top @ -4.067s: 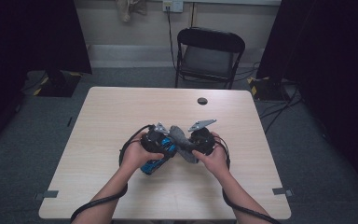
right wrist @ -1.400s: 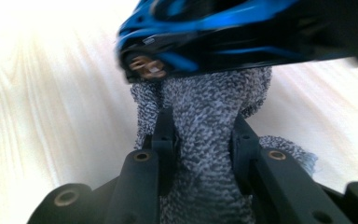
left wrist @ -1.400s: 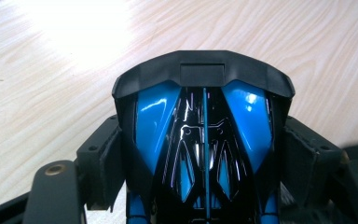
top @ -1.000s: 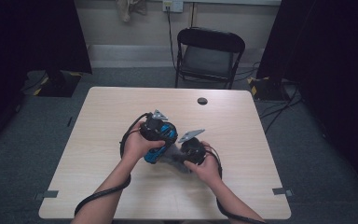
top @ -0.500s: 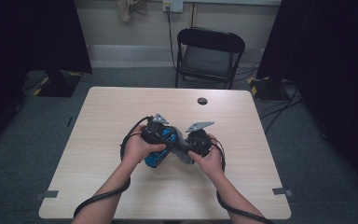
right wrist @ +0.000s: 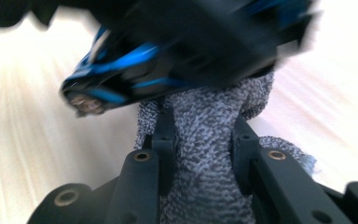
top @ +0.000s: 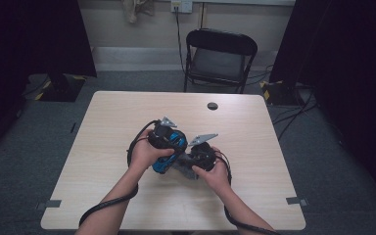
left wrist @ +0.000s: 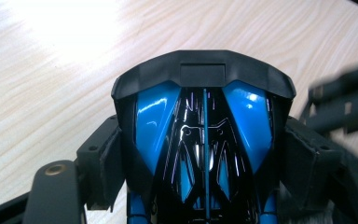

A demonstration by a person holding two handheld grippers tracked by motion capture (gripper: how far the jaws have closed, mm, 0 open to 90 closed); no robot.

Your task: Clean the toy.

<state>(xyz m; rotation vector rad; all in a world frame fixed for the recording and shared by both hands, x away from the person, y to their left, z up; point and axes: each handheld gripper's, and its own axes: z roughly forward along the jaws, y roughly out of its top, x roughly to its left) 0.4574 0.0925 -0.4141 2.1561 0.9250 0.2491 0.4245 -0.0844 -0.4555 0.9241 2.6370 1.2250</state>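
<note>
Left tongs (left wrist: 205,154) clamp my blue-black toy car (left wrist: 204,135); right tongs (right wrist: 200,140) pinch grey cloth (right wrist: 209,140) tight. Wipe car's underside toward 9 o'clock, holding car steady above counter (top: 103,147).

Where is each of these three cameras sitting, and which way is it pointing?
High view: above the person's side, looking forward and down on the table; both forearms, left gripper and right gripper show.
Left gripper view: rides that gripper, looking along its jaws, clamped on a blue and black tool.
Right gripper view: rides that gripper, looking along its jaws, pinching a grey cloth under the tool.
Shared: the tool and tabletop.
</note>
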